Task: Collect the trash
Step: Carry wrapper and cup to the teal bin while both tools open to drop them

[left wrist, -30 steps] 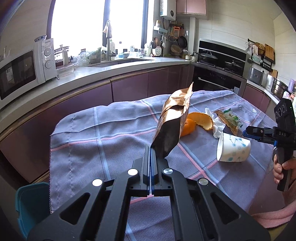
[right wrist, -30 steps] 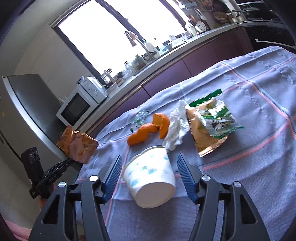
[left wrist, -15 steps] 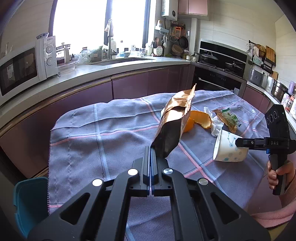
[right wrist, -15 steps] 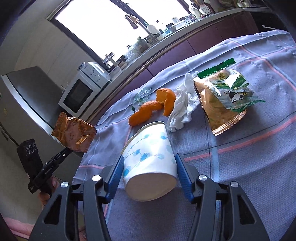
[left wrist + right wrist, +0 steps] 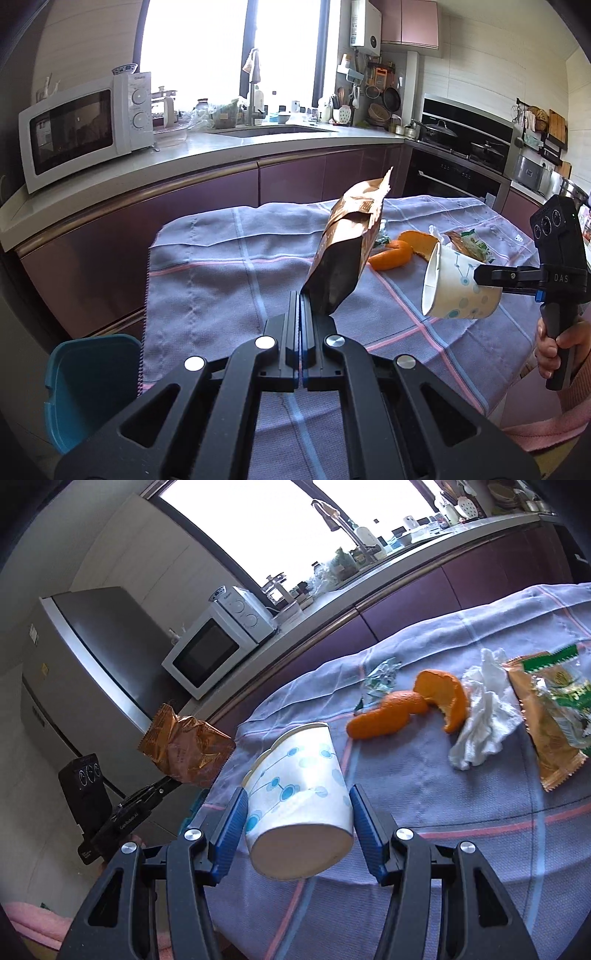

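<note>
My left gripper (image 5: 300, 295) is shut on the bottom corner of a crumpled brown foil wrapper (image 5: 347, 254), which stands up above the checked tablecloth (image 5: 221, 280). The right wrist view shows the same wrapper (image 5: 188, 749) out past the table's left edge. My right gripper (image 5: 298, 792) is shut on a white paper cup with blue dots (image 5: 299, 768). The cup is held tilted off the cloth, its base toward the camera. From the left wrist view the cup (image 5: 458, 291) hangs mouth-left at the right.
On the cloth lie orange peel (image 5: 406, 709), a crumpled white tissue (image 5: 484, 723), a green and gold snack bag (image 5: 550, 709) and a small green wrapper (image 5: 380, 674). A teal bin (image 5: 88, 384) stands below the table's left edge. Purple cabinets and a microwave (image 5: 81, 125) stand behind.
The right gripper's jaws closed onto the cup, which has left the cloth and moved left. The left gripper carried the wrapper left, bringing more of the teal bin into view.
</note>
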Tool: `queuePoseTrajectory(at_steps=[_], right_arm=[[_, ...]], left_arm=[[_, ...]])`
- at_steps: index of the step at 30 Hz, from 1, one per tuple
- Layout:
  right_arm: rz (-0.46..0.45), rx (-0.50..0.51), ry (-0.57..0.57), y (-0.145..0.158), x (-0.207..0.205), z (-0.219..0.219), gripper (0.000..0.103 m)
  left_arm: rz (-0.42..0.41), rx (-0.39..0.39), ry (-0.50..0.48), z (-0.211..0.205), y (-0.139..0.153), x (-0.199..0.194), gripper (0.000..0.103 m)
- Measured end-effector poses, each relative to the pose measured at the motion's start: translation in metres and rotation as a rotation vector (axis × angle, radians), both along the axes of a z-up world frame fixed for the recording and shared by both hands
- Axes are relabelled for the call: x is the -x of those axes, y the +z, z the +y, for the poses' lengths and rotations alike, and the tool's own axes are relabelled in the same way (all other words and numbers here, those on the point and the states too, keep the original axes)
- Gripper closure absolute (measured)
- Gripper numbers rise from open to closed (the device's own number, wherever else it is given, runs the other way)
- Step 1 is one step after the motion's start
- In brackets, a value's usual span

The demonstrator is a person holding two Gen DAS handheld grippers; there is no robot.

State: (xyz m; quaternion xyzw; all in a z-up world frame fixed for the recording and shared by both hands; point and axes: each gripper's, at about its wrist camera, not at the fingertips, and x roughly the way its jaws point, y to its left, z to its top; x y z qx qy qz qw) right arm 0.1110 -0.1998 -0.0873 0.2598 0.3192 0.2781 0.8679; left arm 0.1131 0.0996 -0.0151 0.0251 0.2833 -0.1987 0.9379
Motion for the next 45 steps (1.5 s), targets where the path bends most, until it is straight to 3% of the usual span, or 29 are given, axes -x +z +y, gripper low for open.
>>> queuePoseTrajectory(at_steps=[14,24,45], right_arm=[[-0.043,0.037,0.247,0.026,-0.036,0.109,0.048],[-0.057,0.076,0.394,0.038,-0.056,0.184,0.048],[-0.017,0.198,0.527,0.029,-0.078,0.302,0.048]], left_arm=[[-0.004,-0.011,0.225,0.1,0.004,0.028,0.102],[0.031,-0.039,0.368,0.162,-0.01,0.036,0.102],[0.162,-0.05,0.508,0.229,-0.064,0.0,0.102]])
